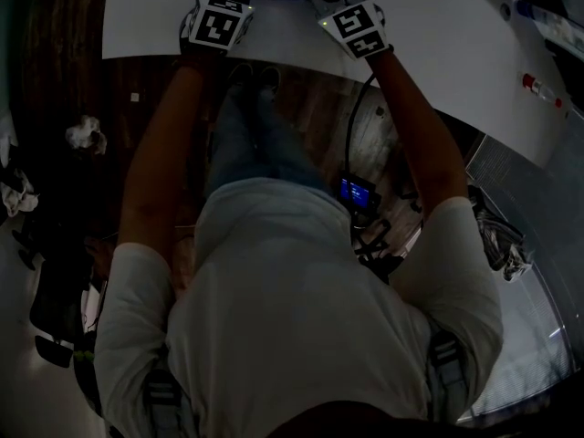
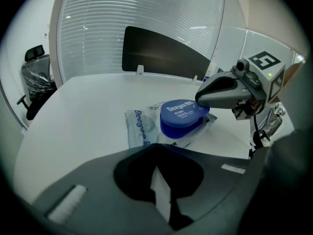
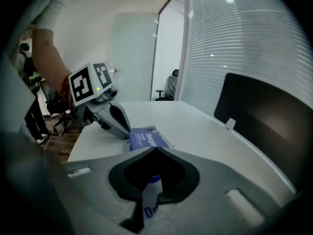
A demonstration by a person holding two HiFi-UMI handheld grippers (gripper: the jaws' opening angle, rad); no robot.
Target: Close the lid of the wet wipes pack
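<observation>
Left gripper (image 3: 123, 129) pinches the wet wipes pack (image 2: 139, 129) at the end farthest from the lid (image 2: 182, 112); right gripper (image 2: 203, 100) pinches it just beside the lid, so nearer. We judge the long axis runs between them.

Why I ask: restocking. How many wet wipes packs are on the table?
1: the wet wipes pack on the white table, with the left tool and right tool at it; others may be hidden.

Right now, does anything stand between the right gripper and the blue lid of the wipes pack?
Nothing visible does. The right gripper is shut on the wet wipes pack at the edge of the blue lid; the left gripper holds its other end.
</observation>
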